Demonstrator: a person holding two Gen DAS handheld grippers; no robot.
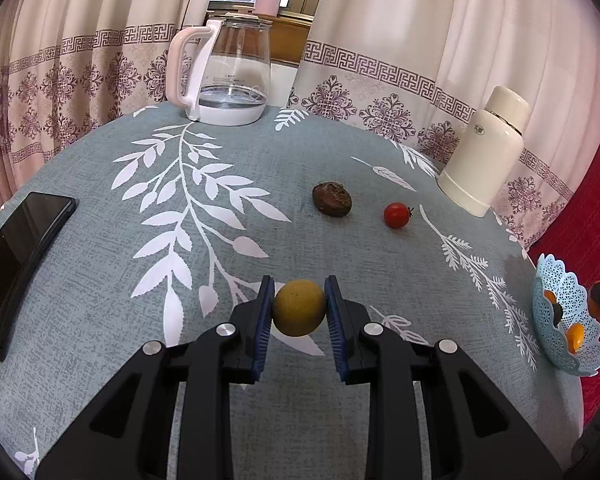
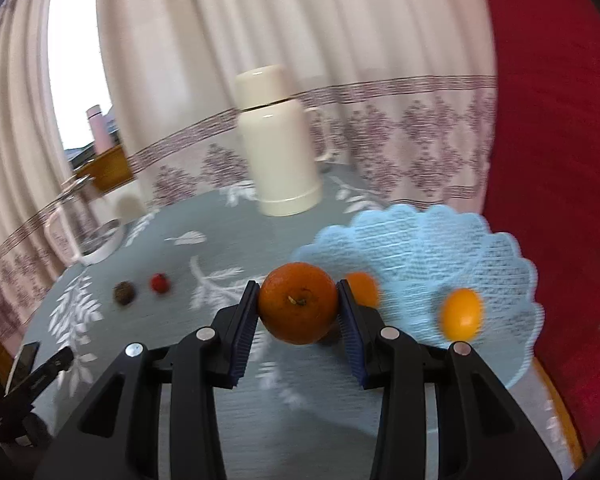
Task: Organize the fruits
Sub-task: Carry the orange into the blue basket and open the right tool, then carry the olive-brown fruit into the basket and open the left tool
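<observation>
My left gripper [image 1: 299, 312] is shut on a small round yellow-green fruit [image 1: 299, 307] just above the tablecloth. A wrinkled brown fruit [image 1: 332, 199] and a cherry tomato [image 1: 396, 215] lie on the cloth further ahead. My right gripper [image 2: 298, 308] is shut on an orange tangerine [image 2: 298, 302] and holds it beside the left rim of the light blue basket [image 2: 420, 248]. The basket holds a kumquat [image 2: 461, 314] and another orange fruit [image 2: 362, 289]. The basket also shows at the right edge of the left wrist view [image 1: 566, 316].
A glass kettle with a pink handle [image 1: 224, 72] stands at the table's far edge. A cream thermos [image 1: 488, 152] stands at the back right, behind the basket. A black phone [image 1: 16, 264] lies at the left. A red seat [image 2: 560, 160] is to the right.
</observation>
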